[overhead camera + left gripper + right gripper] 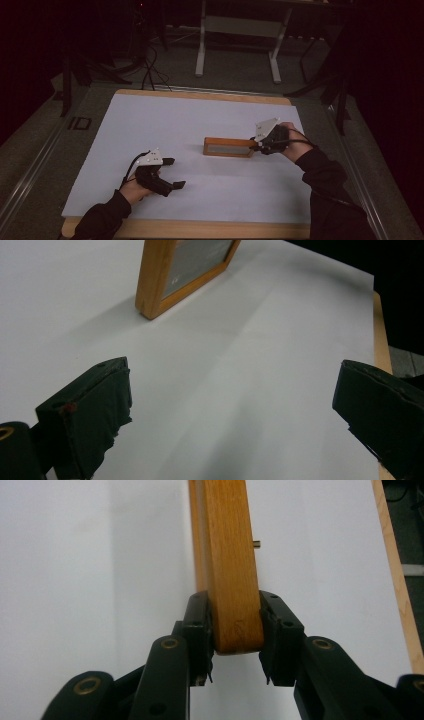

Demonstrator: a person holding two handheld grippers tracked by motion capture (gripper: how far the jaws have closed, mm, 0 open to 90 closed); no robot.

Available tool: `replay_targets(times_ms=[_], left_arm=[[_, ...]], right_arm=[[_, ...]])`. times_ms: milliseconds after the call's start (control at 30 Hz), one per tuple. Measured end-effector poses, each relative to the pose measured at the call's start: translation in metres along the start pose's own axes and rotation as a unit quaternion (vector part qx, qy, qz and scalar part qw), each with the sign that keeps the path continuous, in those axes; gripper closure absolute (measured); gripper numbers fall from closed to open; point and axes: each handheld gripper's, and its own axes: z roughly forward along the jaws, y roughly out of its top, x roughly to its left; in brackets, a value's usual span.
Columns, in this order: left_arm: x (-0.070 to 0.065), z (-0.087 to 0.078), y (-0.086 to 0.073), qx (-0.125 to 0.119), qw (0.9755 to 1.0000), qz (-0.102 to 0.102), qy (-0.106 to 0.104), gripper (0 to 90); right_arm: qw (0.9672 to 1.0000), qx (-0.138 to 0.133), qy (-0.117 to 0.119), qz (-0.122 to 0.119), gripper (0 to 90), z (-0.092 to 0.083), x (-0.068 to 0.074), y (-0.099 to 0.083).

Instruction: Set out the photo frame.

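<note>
**Frame gripped at one end, other gripper idle**

High view: a wooden picture frame [229, 147] stands on edge near the middle of the white table sheet [165, 125]. The right gripper [259, 146] is at the frame's right end; the left gripper [172, 174] hovers well apart from it, nearer the person.

Left gripper view: its jaws gape wide, empty, with the frame's corner [150, 305] beyond them.

Right gripper view: both jaws clamp the frame's wooden edge [232, 580]. Judging by this, the frame is grasped; any placing remains.

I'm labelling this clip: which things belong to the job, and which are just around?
In the job:
wooden-framed picture frame
right gripper, jaws clamped on its end
left gripper, jaws open

Just around:
white table sheet
white-legged stand behind
</note>
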Motion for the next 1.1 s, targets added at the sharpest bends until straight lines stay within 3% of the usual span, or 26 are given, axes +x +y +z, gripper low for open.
replay_targets(times_ms=[133,400,633,1100], left_arm=[[0.000,0.000,-0.001,-0.006,1.0000,-0.001,0.000,2.9],[0.000,0.003,-0.004,-0.004,1.0000,-0.002,-0.001,2.9],[0.001,0.006,-0.006,-0.003,1.0000,-0.003,-0.006,2.9],[0.001,0.006,-0.006,-0.005,0.9999,-0.004,-0.012,2.9]], right_arm=[[0.9997,-0.002,0.010,0.023,67.3,0.002,-0.012,-0.001],[0.9987,-0.001,0.006,0.050,65.4,0.010,-0.029,0.001],[0.9983,-0.006,0.013,0.057,64.6,0.013,-0.038,-0.001],[0.9975,0.007,-0.006,0.070,59.5,0.022,-0.049,0.001]])
